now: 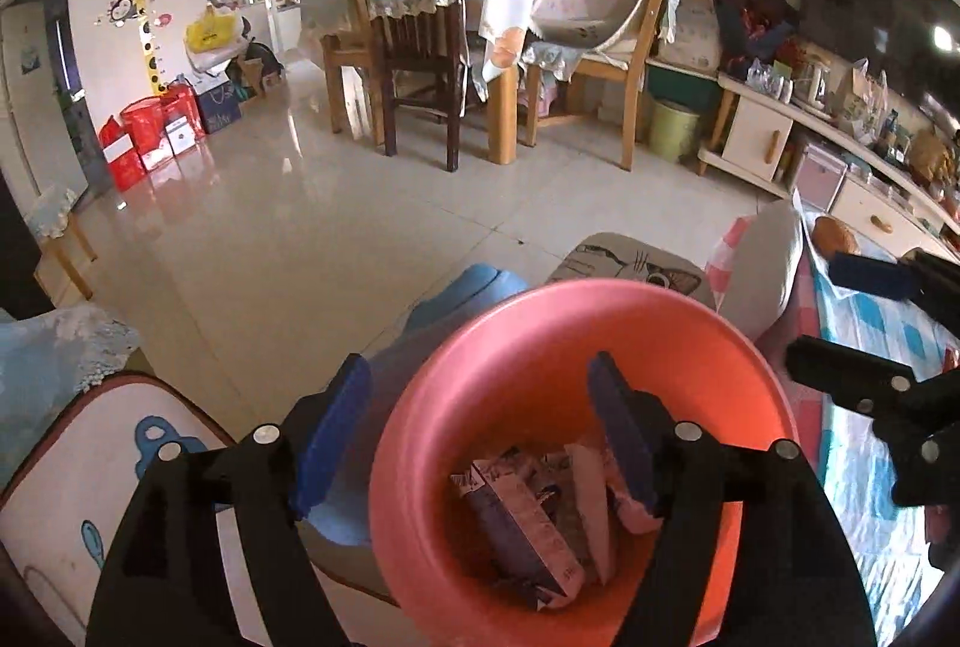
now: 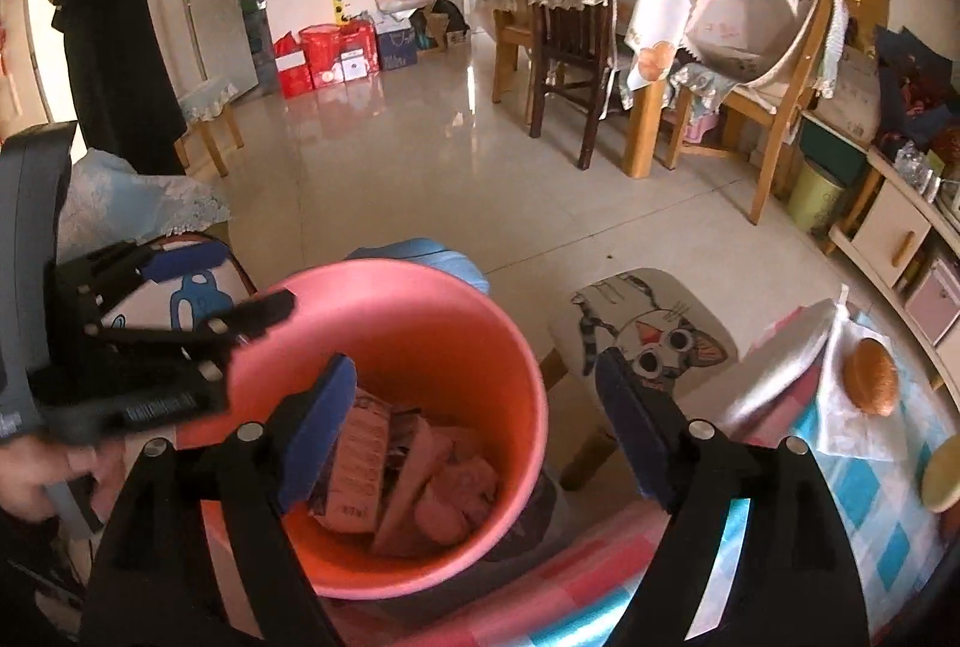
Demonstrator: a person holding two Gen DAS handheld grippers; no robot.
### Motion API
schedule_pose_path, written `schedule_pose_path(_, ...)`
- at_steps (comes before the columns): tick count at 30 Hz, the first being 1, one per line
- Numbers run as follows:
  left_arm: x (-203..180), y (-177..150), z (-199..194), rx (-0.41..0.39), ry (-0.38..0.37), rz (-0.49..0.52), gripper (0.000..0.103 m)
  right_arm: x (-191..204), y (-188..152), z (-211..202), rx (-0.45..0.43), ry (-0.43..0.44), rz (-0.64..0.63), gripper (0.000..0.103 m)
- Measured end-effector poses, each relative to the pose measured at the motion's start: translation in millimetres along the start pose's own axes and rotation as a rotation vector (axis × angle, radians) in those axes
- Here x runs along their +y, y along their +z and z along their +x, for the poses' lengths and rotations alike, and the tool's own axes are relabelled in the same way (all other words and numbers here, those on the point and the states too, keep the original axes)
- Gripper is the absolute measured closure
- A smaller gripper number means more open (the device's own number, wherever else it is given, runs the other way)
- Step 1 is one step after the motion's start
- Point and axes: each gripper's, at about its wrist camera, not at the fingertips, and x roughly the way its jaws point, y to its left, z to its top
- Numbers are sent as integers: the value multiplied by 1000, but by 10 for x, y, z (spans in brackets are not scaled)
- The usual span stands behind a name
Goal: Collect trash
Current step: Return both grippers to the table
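Two grippers, my left gripper [image 1: 480,437] and right gripper [image 2: 474,425], hang spread wide and empty-handed above the pink bin [image 2: 420,299], cartons [image 1: 522,521] inside.

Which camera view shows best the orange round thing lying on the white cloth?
The right wrist view: the orange round thing shows whole on the white cloth, beside the checkered tablecloth. In the left wrist view it is small at the right edge, behind the right gripper.
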Motion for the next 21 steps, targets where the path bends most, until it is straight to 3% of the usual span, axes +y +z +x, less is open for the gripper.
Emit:
schedule_pose_path(4, -174, 24, -199, -25, -6, 28, 23, -348, -419, -514, -28, -28, 64, 20)
schedule_pose_path(7, -495, 36, -343, -36, -63, 75, 20, -633, -854, -915, -26, -86, 108, 18)
schedule_pose_path(13, -1596, -38, -634, -71, -232, 204, 18, -1400, -2036, -1956, 36, -304, 208, 18)
schedule_pose_path(15, -1966, -92, -683, -77, -295, 228, 10, -1590, -2328, -2242, 44, -365, 227, 17)
schedule_pose_path(21, -3197, -354, -649, -46, -425, 317, 10, -2145, -3126, -3002, 29, -556, 299, 12)
